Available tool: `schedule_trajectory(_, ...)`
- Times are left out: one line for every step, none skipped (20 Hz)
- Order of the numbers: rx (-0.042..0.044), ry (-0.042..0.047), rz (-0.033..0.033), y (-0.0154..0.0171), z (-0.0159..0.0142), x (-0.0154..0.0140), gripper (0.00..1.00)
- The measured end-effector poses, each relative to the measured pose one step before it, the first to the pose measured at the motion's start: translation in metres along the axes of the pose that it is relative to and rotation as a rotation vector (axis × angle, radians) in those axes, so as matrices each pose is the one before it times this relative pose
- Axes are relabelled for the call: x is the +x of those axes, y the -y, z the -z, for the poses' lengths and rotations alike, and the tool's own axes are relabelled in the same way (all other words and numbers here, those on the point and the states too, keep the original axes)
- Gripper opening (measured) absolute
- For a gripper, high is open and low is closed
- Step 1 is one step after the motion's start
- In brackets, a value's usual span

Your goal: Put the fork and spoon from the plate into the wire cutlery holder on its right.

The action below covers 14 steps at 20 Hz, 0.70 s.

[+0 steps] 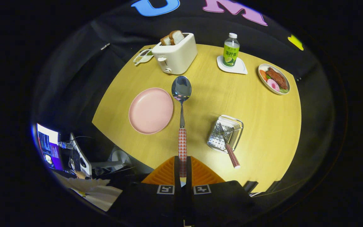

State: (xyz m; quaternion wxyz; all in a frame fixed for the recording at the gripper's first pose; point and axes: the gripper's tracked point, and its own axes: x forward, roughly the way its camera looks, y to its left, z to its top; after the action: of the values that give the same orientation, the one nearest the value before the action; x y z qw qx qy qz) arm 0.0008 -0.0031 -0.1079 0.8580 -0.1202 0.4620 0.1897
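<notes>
My gripper point(182, 165) is shut on the checkered handle of the spoon point(181, 94), held high above the table; the steel bowl points away from me, over the gap between plate and toaster. The pink plate point(151, 110) lies bare below, left of the spoon. The wire cutlery holder point(226, 134) sits to the right of the fingers, lying low on the table. The fork point(228, 145) rests in it, tines inside, checkered handle sticking out toward me.
A white toaster point(175, 53) with bread stands beyond the plate, a small dish point(143, 57) to its left. A green bottle point(231, 51) on a white coaster and a plate of food point(274, 78) sit at the far right. The yellow table's near edge point(131, 151) lies just ahead of the fingers.
</notes>
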Motion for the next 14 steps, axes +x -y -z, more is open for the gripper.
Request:
schedule_trajectory(-0.01027, -0.02002, 0.01253, 0.00923, 0.00450, -0.00568, 0.07)
schedule_trajectory(-0.01252, -0.02194, 0.01355, 0.00879, 0.00385, -0.00423, 0.07)
schedule_trajectory(-0.01022, -0.02178, 0.01002, 0.00799, 0.00278, -0.00374, 0.07)
schedule_trajectory(-0.01608, -0.02564, 0.01015, 0.00803, 0.00411, -0.00402, 0.07)
schedule_trajectory(-0.02348, -0.02302, 0.01357, 0.00675, 0.00310, -0.00079, 0.07)
schedule_trajectory(-0.02966, -0.03320, 0.01275, 0.00711, 0.00410, -0.00035, 0.07)
schedule_trajectory(-0.02779, -0.02633, 0.00960, 0.00559, 0.00250, -0.00030, 0.07)
schedule_trajectory(-0.02554, -0.02501, 0.00125, 0.00450, 0.00164, -0.00037, 0.07)
schedule_trajectory(-0.01953, -0.02798, -0.00571, 0.00273, 0.00069, 0.00144, 0.07)
schedule_trajectory(-0.01568, -0.03090, -0.01083, 0.00256, -0.00023, 0.00263, 0.07)
schedule_trajectory(-0.01294, -0.02907, -0.00656, 0.00320, 0.00173, 0.00082, 0.07)
schedule_trajectory(-0.01763, -0.02642, 0.00160, 0.00510, 0.00251, 0.00036, 0.07)
schedule_trajectory(-0.02187, -0.02613, 0.00293, 0.00543, 0.00161, -0.00025, 0.07)
schedule_trajectory(-0.02103, -0.02626, -0.00066, 0.00506, 0.00287, -0.00047, 0.07)
